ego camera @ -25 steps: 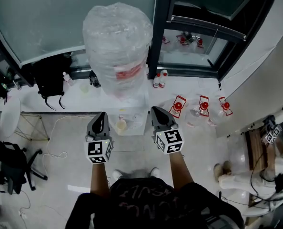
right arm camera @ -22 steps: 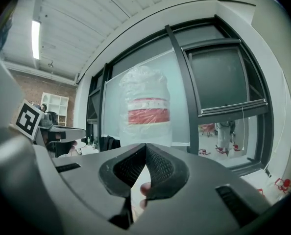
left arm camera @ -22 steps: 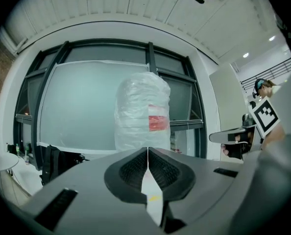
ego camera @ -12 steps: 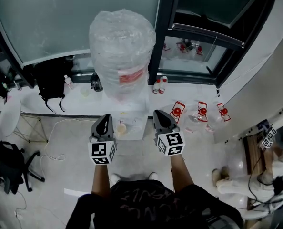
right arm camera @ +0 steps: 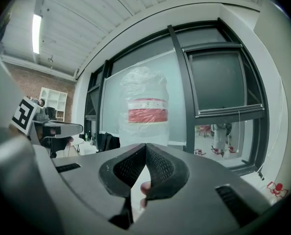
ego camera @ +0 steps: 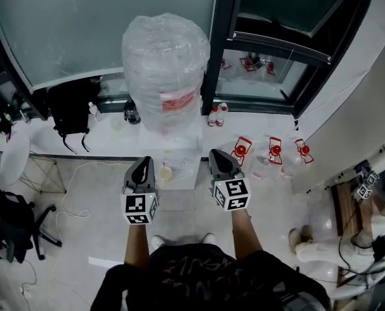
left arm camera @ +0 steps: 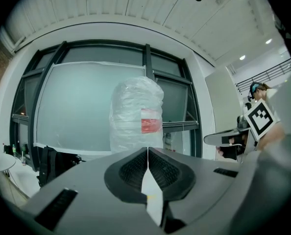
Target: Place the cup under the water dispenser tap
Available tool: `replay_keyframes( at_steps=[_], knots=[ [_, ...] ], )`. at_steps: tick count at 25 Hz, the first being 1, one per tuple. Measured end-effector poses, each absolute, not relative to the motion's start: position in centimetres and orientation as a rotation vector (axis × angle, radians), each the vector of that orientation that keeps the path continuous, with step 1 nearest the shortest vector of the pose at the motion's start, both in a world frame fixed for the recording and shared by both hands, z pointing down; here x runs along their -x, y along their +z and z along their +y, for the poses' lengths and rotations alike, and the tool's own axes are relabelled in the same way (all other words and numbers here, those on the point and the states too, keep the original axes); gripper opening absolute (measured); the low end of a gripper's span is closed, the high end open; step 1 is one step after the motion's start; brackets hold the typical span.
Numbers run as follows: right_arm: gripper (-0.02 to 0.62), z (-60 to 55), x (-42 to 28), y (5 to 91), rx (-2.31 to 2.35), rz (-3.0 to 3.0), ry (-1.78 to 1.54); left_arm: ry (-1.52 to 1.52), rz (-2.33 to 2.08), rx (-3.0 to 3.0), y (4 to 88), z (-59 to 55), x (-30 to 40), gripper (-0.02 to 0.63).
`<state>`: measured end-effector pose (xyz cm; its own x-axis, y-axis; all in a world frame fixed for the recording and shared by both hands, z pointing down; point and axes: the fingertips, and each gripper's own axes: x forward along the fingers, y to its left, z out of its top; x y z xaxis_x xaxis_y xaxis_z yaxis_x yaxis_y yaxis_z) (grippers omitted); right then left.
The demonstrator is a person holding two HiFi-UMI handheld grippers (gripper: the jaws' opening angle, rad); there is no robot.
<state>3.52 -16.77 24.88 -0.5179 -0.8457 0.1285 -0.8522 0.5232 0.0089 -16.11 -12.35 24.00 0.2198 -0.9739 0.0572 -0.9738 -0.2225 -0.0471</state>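
Observation:
The white water dispenser (ego camera: 183, 161) carries a big bottle (ego camera: 165, 76) wrapped in clear plastic with a red label. A pale cup (ego camera: 164, 173) stands in the recess at the dispenser's front; the tap above it is hidden. My left gripper (ego camera: 142, 164) is shut and empty, just left of the cup and apart from it. My right gripper (ego camera: 217, 157) is also shut and empty, to the right of the dispenser's front. The left gripper view has the bottle (left arm camera: 136, 116) above the closed left gripper (left arm camera: 147, 151). The right gripper view has the bottle (right arm camera: 146, 106) above the closed right gripper (right arm camera: 146, 147).
A black backpack (ego camera: 69, 109) leans on the window ledge at the left. Small bottles (ego camera: 218, 112) stand on the ledge, and red-and-white items (ego camera: 273, 149) lie on the floor at the right. A round white table (ego camera: 14, 157), an office chair (ego camera: 11, 225) and floor cables (ego camera: 82, 173) are at the left.
The head view has shifted slightly, so the dispenser sits a little lower in the picture. Both grippers stay shut and hold nearly the same place before the dispenser.

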Motion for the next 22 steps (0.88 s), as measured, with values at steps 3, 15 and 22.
replay_keyframes(
  at_steps=[3,15,22],
  knots=[
    [0.014,-16.5,-3.0,24.4,-1.461,-2.634,0.044,-0.090,1.972,2.450,23.8,-12.0,16.5,0.020],
    [0.014,-16.7,-2.4,23.6,-1.446,-2.628,0.002,-0.070,1.964,2.467,23.3,-11.4,16.9,0.018],
    [0.014,-17.5,-2.3,24.2,-1.429,-2.630,-0.001,-0.055,1.969,2.478,23.7,-12.4,16.9,0.018]
  ],
)
